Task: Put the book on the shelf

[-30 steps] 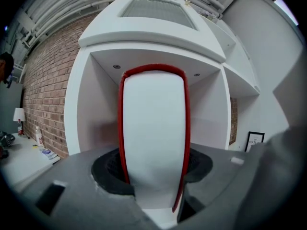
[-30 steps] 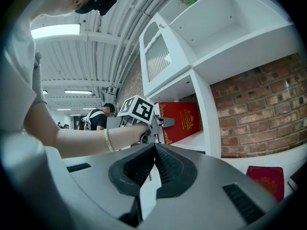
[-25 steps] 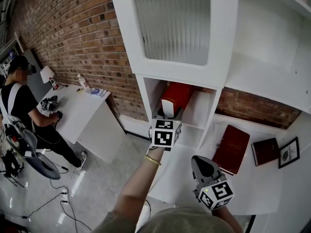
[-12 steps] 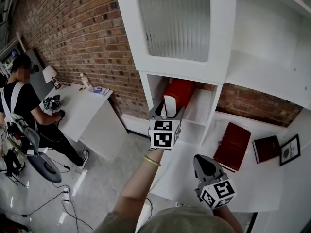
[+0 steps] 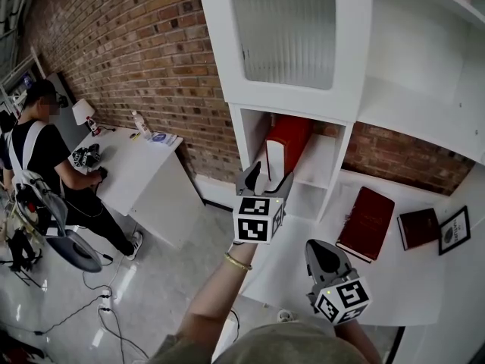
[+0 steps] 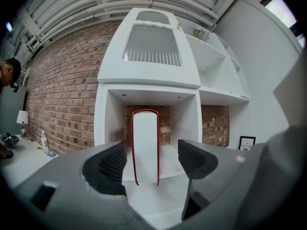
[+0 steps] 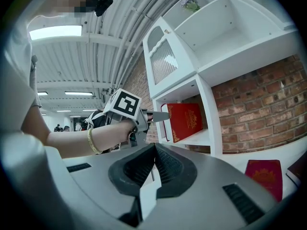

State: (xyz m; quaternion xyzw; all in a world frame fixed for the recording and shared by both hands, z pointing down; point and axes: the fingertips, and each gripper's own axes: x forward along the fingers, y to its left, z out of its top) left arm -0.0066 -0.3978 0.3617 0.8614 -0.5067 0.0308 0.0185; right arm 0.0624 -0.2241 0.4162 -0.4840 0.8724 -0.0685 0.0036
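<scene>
A red book stands upright in the lower cubby of the white shelf, its white page edge facing out. My left gripper hovers just in front of the cubby. It is open, both pads are clear of the book, and nothing is held. My right gripper is lower and nearer to me, over the white counter, shut with nothing between its jaws. From the right gripper view the book shows its red cover, with the left gripper a short way off its edge.
A dark red book, a smaller dark book and a framed picture lie on the counter at the right. A person stands at a white table far left, by a brick wall.
The left gripper has opened off the red book and drawn back from the cubby, leaving the book standing. The right gripper has barely moved.
</scene>
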